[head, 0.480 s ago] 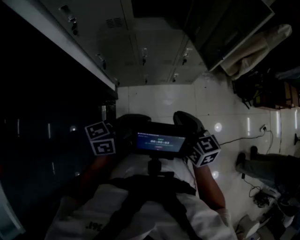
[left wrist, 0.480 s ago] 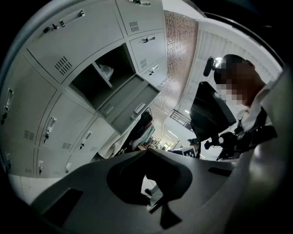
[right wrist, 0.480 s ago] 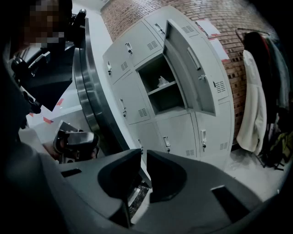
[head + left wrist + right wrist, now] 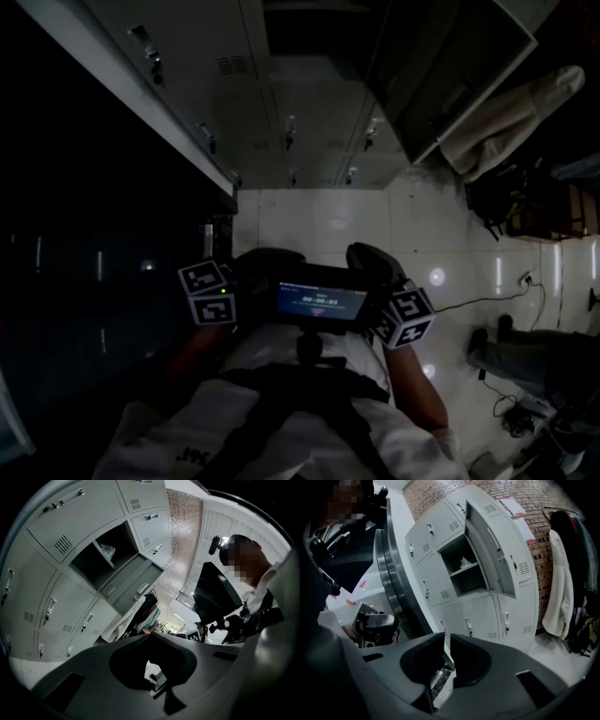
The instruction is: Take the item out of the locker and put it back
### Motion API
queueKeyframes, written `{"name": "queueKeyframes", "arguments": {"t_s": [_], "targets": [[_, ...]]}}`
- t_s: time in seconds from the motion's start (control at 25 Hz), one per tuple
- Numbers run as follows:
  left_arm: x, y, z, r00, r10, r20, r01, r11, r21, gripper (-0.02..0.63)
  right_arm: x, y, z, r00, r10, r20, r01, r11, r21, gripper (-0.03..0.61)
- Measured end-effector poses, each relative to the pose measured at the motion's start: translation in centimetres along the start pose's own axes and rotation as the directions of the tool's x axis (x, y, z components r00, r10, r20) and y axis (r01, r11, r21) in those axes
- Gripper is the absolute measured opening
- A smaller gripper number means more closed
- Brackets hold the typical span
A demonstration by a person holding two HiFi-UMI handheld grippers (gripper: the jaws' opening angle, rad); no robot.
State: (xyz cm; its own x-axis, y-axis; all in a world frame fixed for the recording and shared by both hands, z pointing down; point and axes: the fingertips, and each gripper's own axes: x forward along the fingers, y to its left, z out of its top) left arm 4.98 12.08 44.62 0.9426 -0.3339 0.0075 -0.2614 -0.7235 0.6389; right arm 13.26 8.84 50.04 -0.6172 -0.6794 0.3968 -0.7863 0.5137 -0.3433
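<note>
Facing lockers [image 4: 483, 616], one door [image 4: 499, 550] open, item [image 4: 465, 563] on its shelf [image 4: 461, 571], coat [image 4: 555, 588] beside, left gripper [image 4: 149, 634] clenched, right gripper [image 4: 447, 637] slightly parted.

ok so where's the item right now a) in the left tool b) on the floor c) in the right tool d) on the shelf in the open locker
d: the right gripper view shows the pale item sitting on the shelf inside the open locker, and the left tool and right tool hold nothing.
</note>
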Motion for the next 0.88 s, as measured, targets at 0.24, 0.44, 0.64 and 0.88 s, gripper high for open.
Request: {"name": "queueKeyframes", "arguments": {"t_s": [0.24,0.44,0.64,0.88], "targets": [[3.1,-0.8,-0.4,0.999,0.037,0.017,-0.036,0.999,-0.01,-0.008,-1.7,-2.5,0.5,1.0,0.011,-0.011,-0.011,1.0,-0.009,0.049],[4.6,-0.9,-0.6,0.997,0.071,0.042,-0.071,0.997,-0.01,-0.008,-2.0,-3.9,0.3,0.999,0.035,-0.035,-0.036,0.999,-0.037,0.049],[4.5,0.1,1.0,0.983,0.144,0.116,-0.147,0.989,0.011,-0.008,-0.6,-3.8,0.8,0.996,0.075,-0.049,-0.078,0.994,-0.075,0.049],[3.1,2.3,4.0,0.971,0.184,0.15,-0.193,0.98,0.047,-0.008,1.8,-3.1,3.9,0.999,0.042,-0.004,-0.042,0.996,-0.079,0.051]]}}
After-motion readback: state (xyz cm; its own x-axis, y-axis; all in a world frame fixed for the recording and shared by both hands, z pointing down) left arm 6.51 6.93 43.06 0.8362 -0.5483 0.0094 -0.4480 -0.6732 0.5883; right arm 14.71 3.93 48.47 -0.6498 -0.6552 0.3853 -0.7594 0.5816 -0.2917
